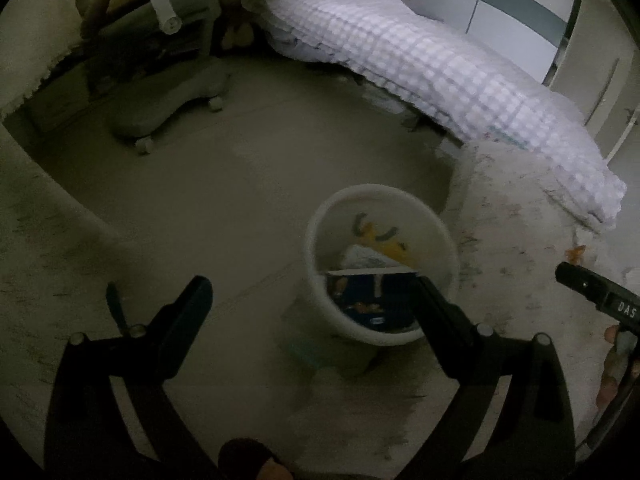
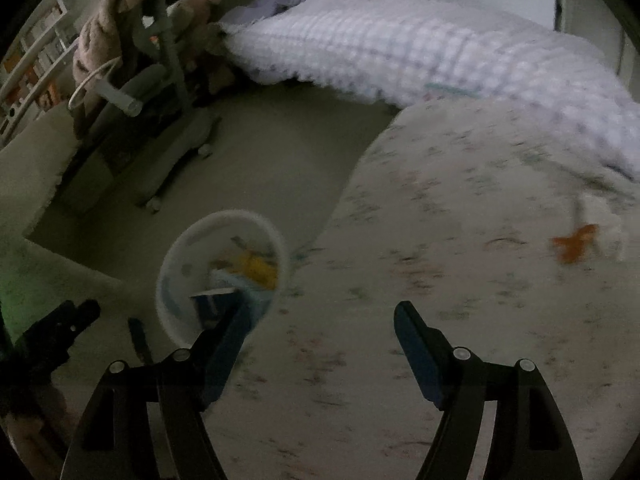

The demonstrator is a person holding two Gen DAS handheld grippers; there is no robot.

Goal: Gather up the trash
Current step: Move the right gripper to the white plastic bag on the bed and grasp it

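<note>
A white round trash bin (image 1: 320, 240) stands on the floor beside the bed and holds a dark blue packet (image 1: 368, 300) and yellow and pale scraps. My left gripper (image 1: 312, 292) is open and empty just above the bin's near rim, its right finger over the bin. The bin also shows in the right wrist view (image 2: 172, 264). My right gripper (image 2: 320, 320) is open and empty above the patterned bed sheet (image 2: 460, 280). An orange scrap (image 2: 576, 244) lies on the sheet at the right, also seen in the left wrist view (image 1: 576, 255).
A white quilt (image 1: 440, 76) lies along the bed. A grey wheeled chair base (image 1: 160, 112) stands on the floor at the back left, with a brown plush toy (image 2: 116, 28) on the chair. A small dark object (image 1: 116, 304) lies on the sheet at the left.
</note>
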